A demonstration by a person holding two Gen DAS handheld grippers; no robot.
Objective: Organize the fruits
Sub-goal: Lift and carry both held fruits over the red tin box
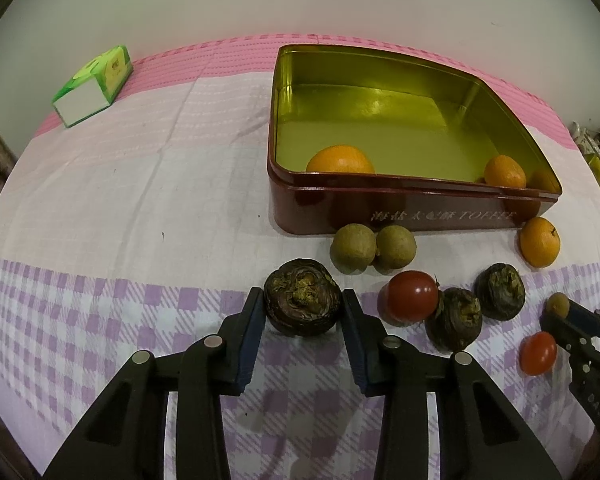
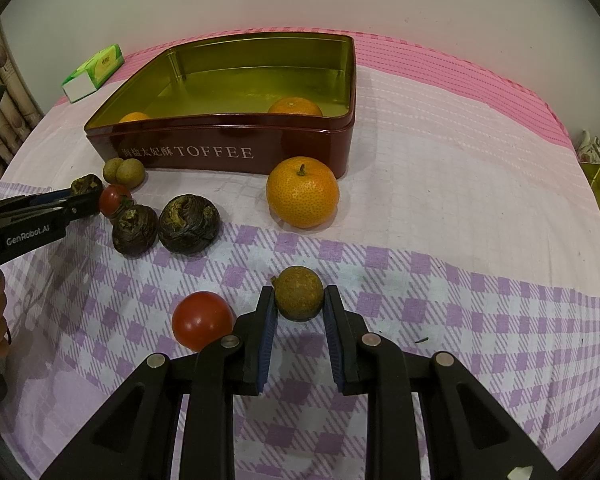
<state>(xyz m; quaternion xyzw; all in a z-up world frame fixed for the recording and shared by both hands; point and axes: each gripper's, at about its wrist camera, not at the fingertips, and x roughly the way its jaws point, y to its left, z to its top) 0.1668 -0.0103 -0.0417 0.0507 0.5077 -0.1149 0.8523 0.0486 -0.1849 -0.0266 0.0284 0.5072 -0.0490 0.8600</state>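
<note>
The left tool [image 1: 303, 308] has its pads against both sides of a dark, wrinkled round fruit [image 1: 302, 298], which sits on the checked cloth [image 1: 120, 208] covering the surface. The right tool [image 2: 300, 306] likewise grips a small brown-green fruit [image 2: 299, 293] between its pads, low over the cloth.

Just left of the right tool lies a red tomato [image 2: 202, 320], close to its left finger. A second tomato [image 1: 412, 295] sits right of the left tool, touching one of two more dark wrinkled fruits [image 1: 455, 325] [image 1: 500, 291]. Behind these, two small green-brown fruits [image 1: 353, 248] [image 1: 395, 247] rest side by side against the front wall of a red tin [image 2: 220, 152] marked TOFFEE.

The tin is open, gold inside, and holds two oranges: one [image 1: 340, 159] near its front left corner, one [image 1: 505, 171] near its front right corner. A third orange [image 2: 302, 192] stands on the cloth just outside the tin's front right corner.

A green and white carton [image 1: 94, 86] lies well apart at the far left edge of the surface.
</note>
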